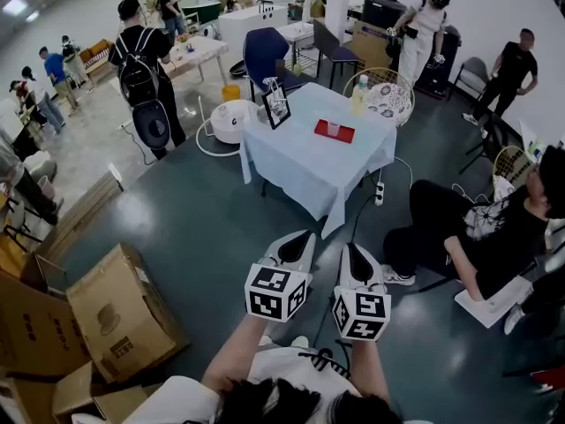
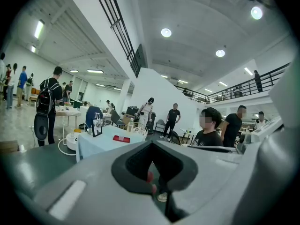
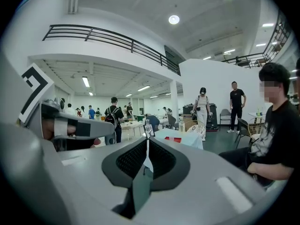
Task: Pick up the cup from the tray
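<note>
A square table with a soft, pale cloth stands well away from both claws. The left claw is closed and holds nothing. The right claw shows only a thin slit and is empty too. A flat red tray lies on the table. On it stands the cup, small, pale and upright.
</note>
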The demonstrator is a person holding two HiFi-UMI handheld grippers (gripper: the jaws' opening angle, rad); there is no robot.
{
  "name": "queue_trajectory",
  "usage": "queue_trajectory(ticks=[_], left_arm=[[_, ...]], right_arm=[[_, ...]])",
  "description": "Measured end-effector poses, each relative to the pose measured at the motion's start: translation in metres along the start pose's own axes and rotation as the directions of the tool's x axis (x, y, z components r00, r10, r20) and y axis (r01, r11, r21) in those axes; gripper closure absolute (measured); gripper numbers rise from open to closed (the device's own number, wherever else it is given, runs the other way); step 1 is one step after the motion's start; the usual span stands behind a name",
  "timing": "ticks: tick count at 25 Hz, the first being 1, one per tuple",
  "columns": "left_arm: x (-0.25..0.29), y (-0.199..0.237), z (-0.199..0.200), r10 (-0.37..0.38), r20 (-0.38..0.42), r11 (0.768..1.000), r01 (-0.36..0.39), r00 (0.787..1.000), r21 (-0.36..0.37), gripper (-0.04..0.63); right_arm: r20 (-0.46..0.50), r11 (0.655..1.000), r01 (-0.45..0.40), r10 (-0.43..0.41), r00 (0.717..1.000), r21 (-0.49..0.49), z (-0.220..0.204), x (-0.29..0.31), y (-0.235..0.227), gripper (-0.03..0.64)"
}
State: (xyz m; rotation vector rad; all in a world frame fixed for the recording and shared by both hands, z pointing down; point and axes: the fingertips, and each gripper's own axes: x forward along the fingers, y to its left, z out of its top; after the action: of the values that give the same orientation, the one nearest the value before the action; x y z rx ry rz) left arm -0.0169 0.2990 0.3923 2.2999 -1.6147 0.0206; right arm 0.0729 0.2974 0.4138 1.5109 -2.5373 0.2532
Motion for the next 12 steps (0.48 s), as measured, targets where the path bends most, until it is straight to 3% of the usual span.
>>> queue_trajectory(ticks=[12], left_arm=[[0.023,-0.002,0.008,0.042,0.024,0.999,-0.042,0.999,-0.001,0.595]], right_arm=[[0.008,0.997,-0.079,0.079,0.997,0.009,0.002,0.014,-0.021,0.472]])
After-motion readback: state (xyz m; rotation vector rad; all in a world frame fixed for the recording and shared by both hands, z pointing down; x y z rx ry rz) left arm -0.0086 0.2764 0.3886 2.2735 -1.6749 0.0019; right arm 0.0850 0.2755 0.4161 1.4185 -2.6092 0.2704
